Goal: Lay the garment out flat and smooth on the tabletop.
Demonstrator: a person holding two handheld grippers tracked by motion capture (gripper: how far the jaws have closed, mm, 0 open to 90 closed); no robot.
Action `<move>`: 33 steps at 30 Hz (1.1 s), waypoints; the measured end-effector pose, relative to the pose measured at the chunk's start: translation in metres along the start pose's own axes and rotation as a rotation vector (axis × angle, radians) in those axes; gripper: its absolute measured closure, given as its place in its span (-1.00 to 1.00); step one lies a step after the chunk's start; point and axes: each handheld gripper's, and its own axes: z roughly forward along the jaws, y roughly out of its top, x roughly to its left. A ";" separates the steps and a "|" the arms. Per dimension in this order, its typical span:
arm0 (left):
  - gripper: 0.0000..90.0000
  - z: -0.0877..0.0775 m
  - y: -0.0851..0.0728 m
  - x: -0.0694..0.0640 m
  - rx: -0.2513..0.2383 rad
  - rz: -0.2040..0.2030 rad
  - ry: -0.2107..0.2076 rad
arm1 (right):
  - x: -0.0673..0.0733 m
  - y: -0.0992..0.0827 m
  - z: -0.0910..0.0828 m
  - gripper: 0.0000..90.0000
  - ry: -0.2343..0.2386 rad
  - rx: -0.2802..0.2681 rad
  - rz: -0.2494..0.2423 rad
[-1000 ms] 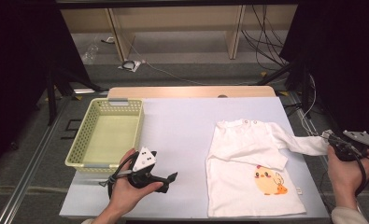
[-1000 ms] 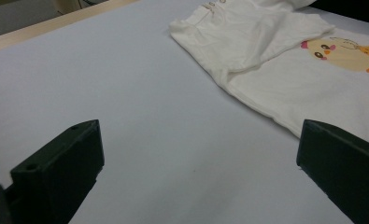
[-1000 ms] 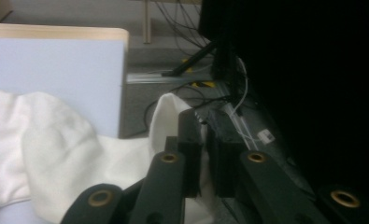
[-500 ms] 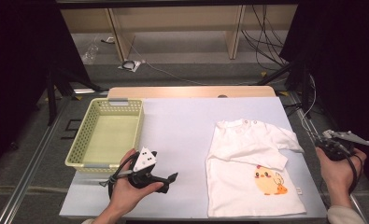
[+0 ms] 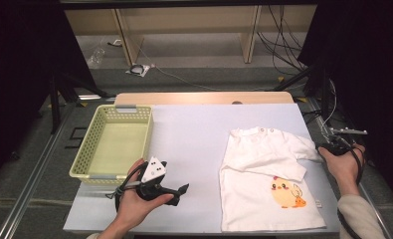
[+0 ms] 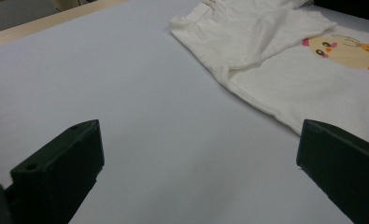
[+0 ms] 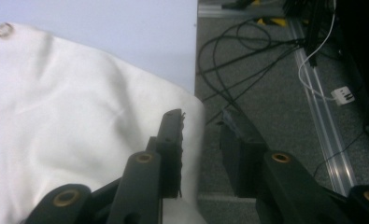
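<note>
Item: white child's T-shirt [image 5: 268, 184], chick print [image 5: 285, 193] on the front, small buttons at the neck. Lies flat on the right half of the white table [image 5: 194, 134], neck toward the far edge, hem near the front edge. One sleeve is folded in across the chest; the other sleeve [image 5: 308, 149] reaches toward the table's right edge.

Right gripper [image 5: 333, 148]: held in the person's right hand at the table's right edge, just beside the end of that sleeve. Its jaws have just been opening and stand a little apart. In the right gripper view the sleeve edge [image 7: 191, 121] lies under and beside the left-hand jaw; the gap between the two jaws shows the grey floor and cables [image 7: 247, 56], no cloth in it. The pads do not press on the shirt.

Left gripper [image 5: 176, 191]: held in the left hand near the table's front edge, left of the shirt and well apart from it, pointing toward it. Jaws wide apart, nothing between them; the left gripper view shows bare table ahead, with the shirt [image 6: 275, 51] beyond.

Also present: pale green plastic basket [image 5: 115, 144], on the table's left half, just behind the left hand.
</note>
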 end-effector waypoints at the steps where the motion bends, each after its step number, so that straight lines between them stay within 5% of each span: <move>1: -0.99 0.000 0.000 0.000 0.001 0.001 0.000 | 0.001 0.001 0.003 0.56 0.004 0.015 0.002; 6: -0.99 0.000 0.000 0.000 0.004 0.003 0.000 | 0.005 0.004 0.013 0.73 0.035 0.055 0.017; 13: -0.99 0.001 -0.001 -0.002 0.003 0.008 -0.008 | 0.007 0.003 0.013 0.99 0.008 0.067 0.008; 19: -0.99 0.003 -0.002 -0.003 0.009 0.006 -0.014 | 0.007 0.006 0.013 1.00 0.002 0.084 -0.008; 28: -0.99 0.003 -0.001 -0.002 0.008 0.006 -0.008 | 0.007 0.025 0.014 1.00 -0.037 0.001 0.000; 33: -0.99 0.002 -0.001 -0.001 -0.005 0.007 -0.005 | 0.004 0.022 0.018 1.00 -0.070 0.031 -0.017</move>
